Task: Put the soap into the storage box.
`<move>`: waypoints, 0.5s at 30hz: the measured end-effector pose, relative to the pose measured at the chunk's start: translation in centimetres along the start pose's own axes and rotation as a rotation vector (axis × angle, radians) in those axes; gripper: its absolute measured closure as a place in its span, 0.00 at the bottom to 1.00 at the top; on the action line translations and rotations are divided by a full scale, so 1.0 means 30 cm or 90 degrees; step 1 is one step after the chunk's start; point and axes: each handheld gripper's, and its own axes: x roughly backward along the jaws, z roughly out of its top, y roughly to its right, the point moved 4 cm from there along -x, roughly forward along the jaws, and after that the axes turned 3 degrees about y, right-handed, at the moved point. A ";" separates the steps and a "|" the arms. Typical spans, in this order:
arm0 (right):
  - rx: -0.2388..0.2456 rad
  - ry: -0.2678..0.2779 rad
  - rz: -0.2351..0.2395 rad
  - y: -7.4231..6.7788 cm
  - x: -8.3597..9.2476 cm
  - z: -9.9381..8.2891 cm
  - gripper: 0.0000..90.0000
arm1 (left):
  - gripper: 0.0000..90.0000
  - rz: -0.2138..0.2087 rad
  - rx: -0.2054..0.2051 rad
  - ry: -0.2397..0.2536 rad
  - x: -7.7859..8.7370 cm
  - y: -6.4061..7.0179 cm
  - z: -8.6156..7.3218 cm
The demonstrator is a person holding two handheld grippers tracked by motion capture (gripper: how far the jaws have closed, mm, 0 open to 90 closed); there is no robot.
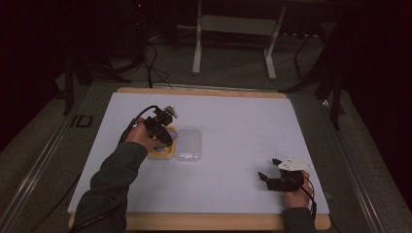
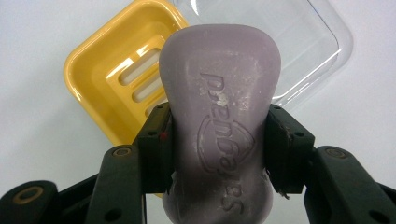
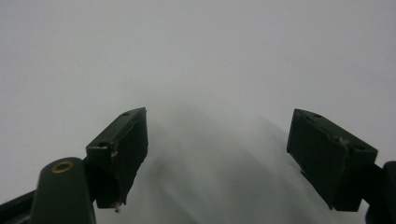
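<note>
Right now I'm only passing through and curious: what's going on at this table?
A person works with a gripper in each hand. The left gripper is shut on a purple soap bar, held above a yellow soap dish with its clear lid lying beside it. The right gripper rests open and empty on the white table, well away from the dish.

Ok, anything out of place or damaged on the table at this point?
Nothing serious. The purple soap bar is clamped in the left gripper above the yellow soap dish, not spilled or dropped. Its face looks scuffed with whitish marks. The clear lid lies off, beside the dish. The right gripper rests open over bare table.
</note>
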 end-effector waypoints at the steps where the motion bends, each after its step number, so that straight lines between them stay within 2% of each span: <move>1: 0.000 0.000 0.000 0.000 0.000 0.000 0.22 | 0.56 0.001 0.001 0.001 -0.002 -0.001 0.000; 15: 0.000 0.000 0.000 0.000 0.000 0.000 0.22 | 0.55 -0.001 0.022 -0.002 -0.029 -0.020 0.001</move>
